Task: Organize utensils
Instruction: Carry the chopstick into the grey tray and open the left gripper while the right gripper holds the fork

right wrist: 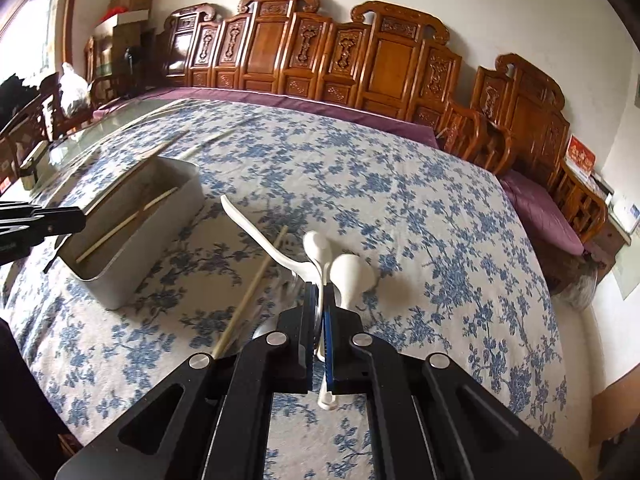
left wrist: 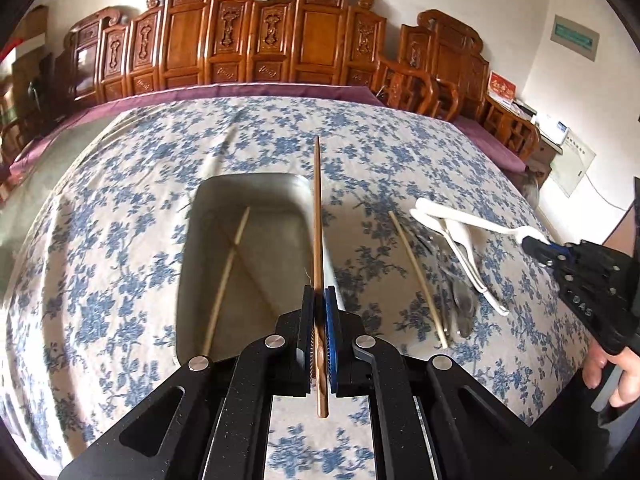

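Observation:
My left gripper [left wrist: 319, 296] is shut on a brown chopstick [left wrist: 318, 208] that points forward, raised over the right rim of a metal tray [left wrist: 248, 178]. A pale chopstick [left wrist: 226, 276] lies in the tray. My right gripper [right wrist: 320, 292] is shut on the handle of a white spoon [right wrist: 316, 246], lifted a little off the cloth. In the left wrist view the right gripper [left wrist: 532, 242] and its white spoon [left wrist: 476, 221] are at the right. In the right wrist view the tray [right wrist: 160, 232] is at the left, with the left gripper [right wrist: 60, 218] beside it.
Loose on the blue-flowered tablecloth [left wrist: 120, 240] lie another pale chopstick [left wrist: 420, 280], more white spoons [right wrist: 354, 272] and metal spoons [left wrist: 460, 304]. Carved wooden chairs [left wrist: 260, 40] line the table's far side. A person's hand [left wrist: 608, 368] holds the right gripper.

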Motion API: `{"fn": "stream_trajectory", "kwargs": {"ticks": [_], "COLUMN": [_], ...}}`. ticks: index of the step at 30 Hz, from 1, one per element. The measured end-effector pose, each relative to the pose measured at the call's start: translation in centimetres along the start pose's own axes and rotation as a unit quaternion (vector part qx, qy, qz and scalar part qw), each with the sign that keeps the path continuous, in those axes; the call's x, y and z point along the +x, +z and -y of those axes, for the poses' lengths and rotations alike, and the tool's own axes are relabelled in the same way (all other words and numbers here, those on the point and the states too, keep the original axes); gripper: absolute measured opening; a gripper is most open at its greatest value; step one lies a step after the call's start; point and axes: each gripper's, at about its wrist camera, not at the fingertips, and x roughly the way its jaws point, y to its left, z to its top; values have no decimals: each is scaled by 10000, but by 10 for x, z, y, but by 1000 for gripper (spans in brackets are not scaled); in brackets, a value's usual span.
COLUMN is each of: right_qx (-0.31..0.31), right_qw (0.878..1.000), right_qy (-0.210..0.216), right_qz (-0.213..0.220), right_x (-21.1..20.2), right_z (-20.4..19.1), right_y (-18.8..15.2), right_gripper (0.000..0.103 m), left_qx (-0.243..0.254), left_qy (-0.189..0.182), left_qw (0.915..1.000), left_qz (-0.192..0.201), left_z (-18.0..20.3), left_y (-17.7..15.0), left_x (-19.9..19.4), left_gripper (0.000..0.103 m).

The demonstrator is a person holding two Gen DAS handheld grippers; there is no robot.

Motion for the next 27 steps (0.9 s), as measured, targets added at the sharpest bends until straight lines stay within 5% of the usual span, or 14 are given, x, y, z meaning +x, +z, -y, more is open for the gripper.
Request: {"fn": "stream_trajectory", "kwargs": {"ticks": [17, 27], "right_qx": [-448, -501], "right_qw": [9989, 9984], "right_qy": [155, 273], "right_qz": [-16, -62], "right_x": [-3, 6], "right_z": [-41, -50], "right_y": [15, 19], "right_gripper": [4, 4], "left_qx": [-151, -216], "left_qy": [-105, -48], "left_qw": [9974, 9969], "left_qz": [-691, -756], "left_z": [-38, -49], "left_y": [-3, 6], "left_x": [29, 40], "left_gripper": [4, 4]}}
